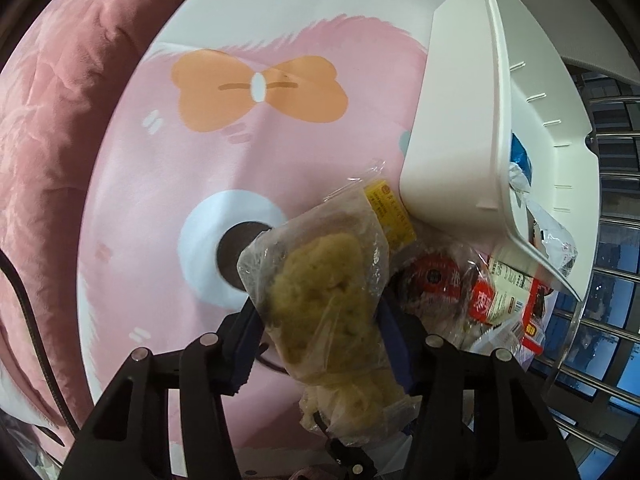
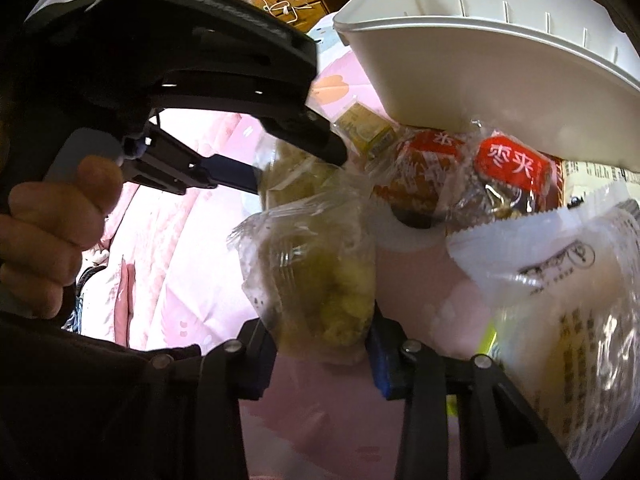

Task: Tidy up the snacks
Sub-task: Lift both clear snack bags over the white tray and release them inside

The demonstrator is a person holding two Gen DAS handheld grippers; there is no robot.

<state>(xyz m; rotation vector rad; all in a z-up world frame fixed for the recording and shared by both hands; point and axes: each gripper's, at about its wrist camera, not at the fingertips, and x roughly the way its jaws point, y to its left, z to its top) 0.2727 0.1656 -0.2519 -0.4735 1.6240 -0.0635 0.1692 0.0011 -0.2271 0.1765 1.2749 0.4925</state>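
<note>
Now you are pinching one clear-wrapped yellow cake [image 1: 320, 300] in each gripper, left gripper [image 1: 316, 320] and right gripper [image 2: 320, 340], beside the white bin [image 1: 452, 152].

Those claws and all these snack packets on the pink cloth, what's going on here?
A person is sorting snacks using two hand-held claws. The left claw grips a clear plastic bag of yellowish crumbly snack, and the right claw pinches a similar clear bag. Beside them, a white plastic bin is tipped, with red-labelled packets lying loose beneath its rim.
</note>
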